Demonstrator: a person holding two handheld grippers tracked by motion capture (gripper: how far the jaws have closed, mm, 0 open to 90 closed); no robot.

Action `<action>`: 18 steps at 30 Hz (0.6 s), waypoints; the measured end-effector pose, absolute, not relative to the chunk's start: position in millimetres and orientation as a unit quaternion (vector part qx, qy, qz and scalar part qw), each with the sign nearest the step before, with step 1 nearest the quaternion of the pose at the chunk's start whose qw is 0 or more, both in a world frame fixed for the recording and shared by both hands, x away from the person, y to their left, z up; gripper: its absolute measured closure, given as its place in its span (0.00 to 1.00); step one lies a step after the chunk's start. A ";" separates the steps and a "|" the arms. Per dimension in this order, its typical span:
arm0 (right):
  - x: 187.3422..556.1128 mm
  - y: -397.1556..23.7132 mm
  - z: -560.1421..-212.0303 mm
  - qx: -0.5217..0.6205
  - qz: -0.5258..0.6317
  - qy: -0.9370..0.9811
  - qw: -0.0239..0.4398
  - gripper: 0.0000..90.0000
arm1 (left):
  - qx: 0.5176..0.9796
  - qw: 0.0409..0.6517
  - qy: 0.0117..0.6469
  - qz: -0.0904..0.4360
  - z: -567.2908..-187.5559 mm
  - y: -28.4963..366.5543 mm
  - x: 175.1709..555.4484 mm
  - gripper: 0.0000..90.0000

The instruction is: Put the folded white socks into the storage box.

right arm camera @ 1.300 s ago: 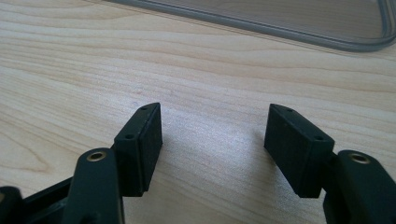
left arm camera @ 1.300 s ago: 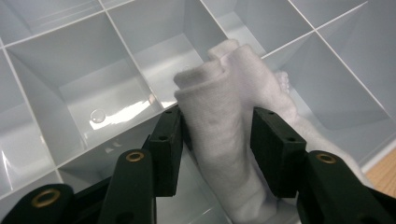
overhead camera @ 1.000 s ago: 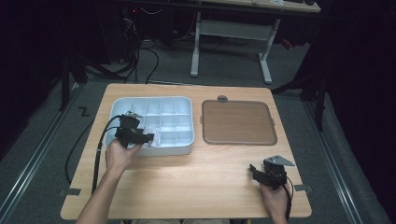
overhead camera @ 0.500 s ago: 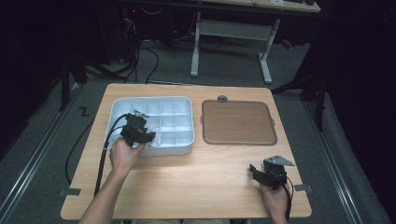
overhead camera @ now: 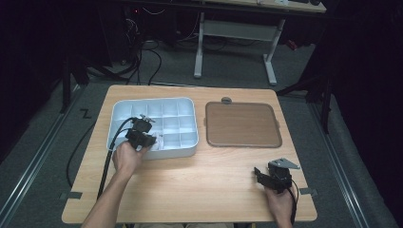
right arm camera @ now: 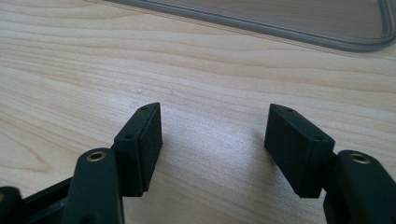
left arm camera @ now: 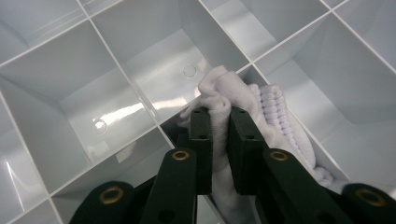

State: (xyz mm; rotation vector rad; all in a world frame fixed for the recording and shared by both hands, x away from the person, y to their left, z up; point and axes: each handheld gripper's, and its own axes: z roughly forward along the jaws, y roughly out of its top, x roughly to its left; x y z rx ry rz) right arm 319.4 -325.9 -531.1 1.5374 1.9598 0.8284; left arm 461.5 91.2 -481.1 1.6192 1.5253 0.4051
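Note:
A white compartment box lies on the left half of the wooden table. My left gripper reaches into a compartment near the box's front edge. In the left gripper view its jaws have just been closing and now pinch a fold of a white knitted cloth that lies bunched in a compartment. The left gripper is shut on that cloth. My right gripper rests near the table's front right, and in the right gripper view the right gripper stands open over bare wood with nothing between its pads.
A brown tray with a grey rim lies right of the box; its edge shows ahead of the right gripper. A small grey round thing sits behind the tray. A desk frame and cables stand on the floor beyond the table.
My left gripper has dipped lower into the box's front compartment and its jaws have closed. The right hand has stayed in place.

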 end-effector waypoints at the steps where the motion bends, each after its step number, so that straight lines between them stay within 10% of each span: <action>1: 319.4 -325.9 -531.1 0.566 0.305 0.722 0.256 0.41 | 0.649 0.425 0.610 0.163 -482.5 90.9 462.0 0.91; 18: 319.4 -325.9 -531.1 0.566 0.305 0.722 0.255 0.41 | 0.632 0.447 0.615 0.153 -479.8 95.6 458.0 0.77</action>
